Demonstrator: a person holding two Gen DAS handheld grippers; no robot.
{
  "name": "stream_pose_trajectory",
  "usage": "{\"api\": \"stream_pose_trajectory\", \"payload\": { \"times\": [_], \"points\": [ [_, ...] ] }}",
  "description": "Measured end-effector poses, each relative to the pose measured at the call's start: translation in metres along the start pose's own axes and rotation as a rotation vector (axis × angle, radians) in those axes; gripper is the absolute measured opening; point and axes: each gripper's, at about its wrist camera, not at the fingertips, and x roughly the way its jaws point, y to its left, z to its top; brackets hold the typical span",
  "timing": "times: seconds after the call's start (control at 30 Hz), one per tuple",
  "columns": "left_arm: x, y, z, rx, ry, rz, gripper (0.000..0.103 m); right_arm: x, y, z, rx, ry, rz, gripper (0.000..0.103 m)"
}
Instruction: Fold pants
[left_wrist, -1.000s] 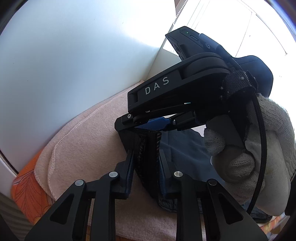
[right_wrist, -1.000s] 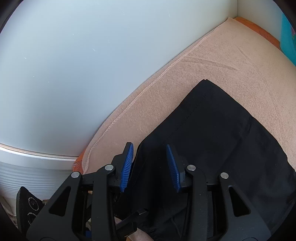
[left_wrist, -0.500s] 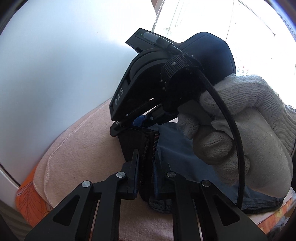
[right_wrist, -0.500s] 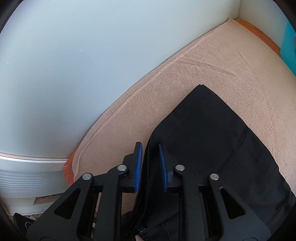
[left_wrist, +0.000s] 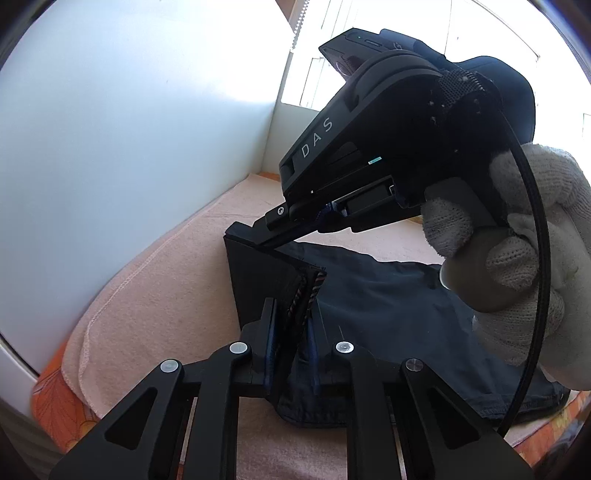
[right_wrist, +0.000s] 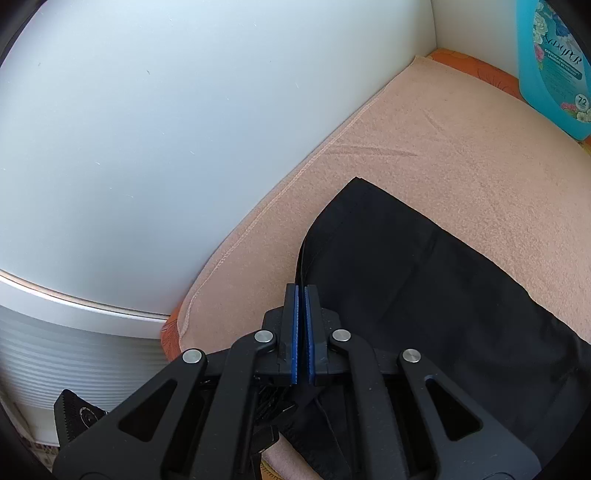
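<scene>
Dark pants (left_wrist: 388, 314) lie on a pink blanket (left_wrist: 177, 288). My left gripper (left_wrist: 291, 325) is shut on a bunched edge of the pants, lifted a little off the blanket. My right gripper (right_wrist: 303, 295) is shut on the near edge of the same pants (right_wrist: 424, 288), which spread flat to the right. In the left wrist view the right gripper's body (left_wrist: 388, 147) and a white-gloved hand (left_wrist: 517, 266) fill the upper right, its tip touching the pants' far corner.
A white wall (right_wrist: 166, 147) runs along the blanket's left edge. A blue bottle (right_wrist: 554, 66) stands at the far right corner. An orange patterned cloth (left_wrist: 59, 398) shows under the blanket. A bright window (left_wrist: 406, 22) is behind.
My right gripper closed from open onto the pants' edge. My left gripper tightened on its bunch of fabric. The right gripper's body shifted upward and to the right in the left view.
</scene>
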Motion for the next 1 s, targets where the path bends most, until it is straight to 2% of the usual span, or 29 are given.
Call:
{"api": "stream_pose_trajectory", "payload": {
  "times": [0.03, 0.1, 0.13, 0.17, 0.3, 0.33, 0.37, 0.63, 1.0],
  "points": [
    [-0.001, -0.001, 0.0, 0.004, -0.004, -0.006, 0.013, -0.001, -0.001, 0.001, 0.005, 0.007, -0.007, 0.008],
    [-0.001, 0.004, 0.004, 0.001, -0.01, -0.009, 0.013, -0.003, -0.002, 0.002, -0.001, 0.028, -0.01, 0.03],
    [-0.006, 0.005, 0.003, -0.005, -0.014, -0.017, 0.012, 0.008, -0.012, -0.003, -0.01, 0.026, -0.015, 0.045],
    [-0.009, 0.005, 0.003, -0.007, -0.016, -0.021, 0.012, 0.008, -0.011, -0.002, -0.017, 0.022, -0.026, 0.046],
    [-0.024, 0.015, 0.002, 0.005, -0.015, -0.039, 0.012, 0.023, -0.013, -0.011, 0.016, 0.038, -0.02, 0.044],
    [-0.026, 0.015, 0.002, 0.009, -0.015, -0.043, 0.012, 0.026, -0.018, -0.012, 0.026, 0.044, -0.02, 0.03],
    [-0.029, 0.015, 0.004, 0.011, -0.015, -0.048, 0.011, 0.026, -0.02, -0.014, 0.042, 0.049, -0.025, 0.009],
    [-0.051, 0.01, 0.013, 0.012, -0.024, -0.15, 0.011, -0.03, -0.036, -0.044, 0.048, -0.085, -0.023, 0.005],
    [-0.062, -0.051, 0.014, 0.117, -0.015, -0.311, 0.011, -0.115, -0.096, -0.103, 0.142, -0.245, -0.073, 0.005]
  ]
}}
